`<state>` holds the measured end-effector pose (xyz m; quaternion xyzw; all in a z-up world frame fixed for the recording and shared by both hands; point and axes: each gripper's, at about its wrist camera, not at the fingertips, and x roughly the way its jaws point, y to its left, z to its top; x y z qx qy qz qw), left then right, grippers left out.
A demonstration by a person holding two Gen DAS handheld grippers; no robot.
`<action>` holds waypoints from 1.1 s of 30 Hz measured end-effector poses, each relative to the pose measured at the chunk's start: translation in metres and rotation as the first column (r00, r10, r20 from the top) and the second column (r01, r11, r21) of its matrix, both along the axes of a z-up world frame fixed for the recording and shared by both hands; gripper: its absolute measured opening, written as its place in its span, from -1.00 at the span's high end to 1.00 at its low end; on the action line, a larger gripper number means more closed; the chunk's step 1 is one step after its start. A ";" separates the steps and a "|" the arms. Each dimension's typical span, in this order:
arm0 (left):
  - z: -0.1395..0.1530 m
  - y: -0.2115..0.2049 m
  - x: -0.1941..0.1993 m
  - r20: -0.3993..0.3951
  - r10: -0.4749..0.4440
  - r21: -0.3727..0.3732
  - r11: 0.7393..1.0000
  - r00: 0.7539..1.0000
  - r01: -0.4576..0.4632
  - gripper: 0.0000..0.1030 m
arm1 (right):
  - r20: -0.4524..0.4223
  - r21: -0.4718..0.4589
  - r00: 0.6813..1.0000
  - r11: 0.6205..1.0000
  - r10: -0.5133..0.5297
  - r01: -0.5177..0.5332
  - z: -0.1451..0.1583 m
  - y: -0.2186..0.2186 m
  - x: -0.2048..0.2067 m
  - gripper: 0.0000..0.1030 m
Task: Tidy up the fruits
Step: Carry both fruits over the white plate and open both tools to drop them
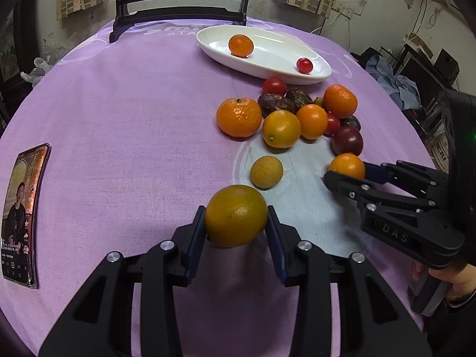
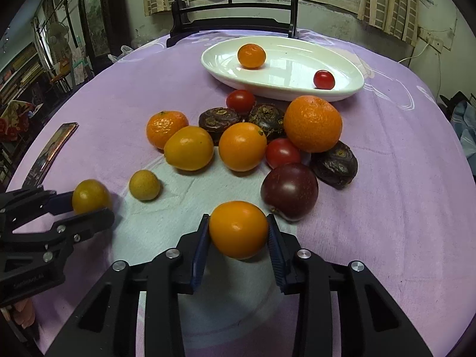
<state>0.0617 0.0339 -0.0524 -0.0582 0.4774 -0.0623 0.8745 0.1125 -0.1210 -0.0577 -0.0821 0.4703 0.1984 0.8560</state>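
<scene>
Clamped between the left gripper's pads, a yellow-green citrus is held above the cloth while an orange kumquat is pinched by the right gripper, so transfer to the white dish is judged next.

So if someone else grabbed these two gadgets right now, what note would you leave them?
Left hand-held gripper: shut on a yellowish citrus fruit, near the table edge.
Right hand-held gripper: shut on an orange kumquat, beside the dark plum.
Done: one mandarin and one cherry tomato lie in the white dish.
Left: the pile on the purple cloth in front of the dish, plus a small yellow fruit lying apart. Both held fruits probably go to the dish next.
</scene>
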 end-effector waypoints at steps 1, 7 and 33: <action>0.002 -0.001 0.000 0.004 0.000 0.005 1.000 1.000 0.000 0.25 | 0.001 0.012 1.000 1.000 0.004 -0.004 0.002 -0.003 -0.003 0.28; 0.018 -0.008 0.000 0.029 -0.019 0.018 1.000 0.999 0.018 0.25 | 0.057 0.055 0.998 0.998 0.005 -0.008 0.024 -0.032 -0.023 0.28; 0.040 -0.045 0.220 0.019 -0.046 0.101 0.994 0.999 0.044 0.25 | 0.118 0.050 0.993 0.999 0.008 -0.014 0.051 -0.038 0.154 0.28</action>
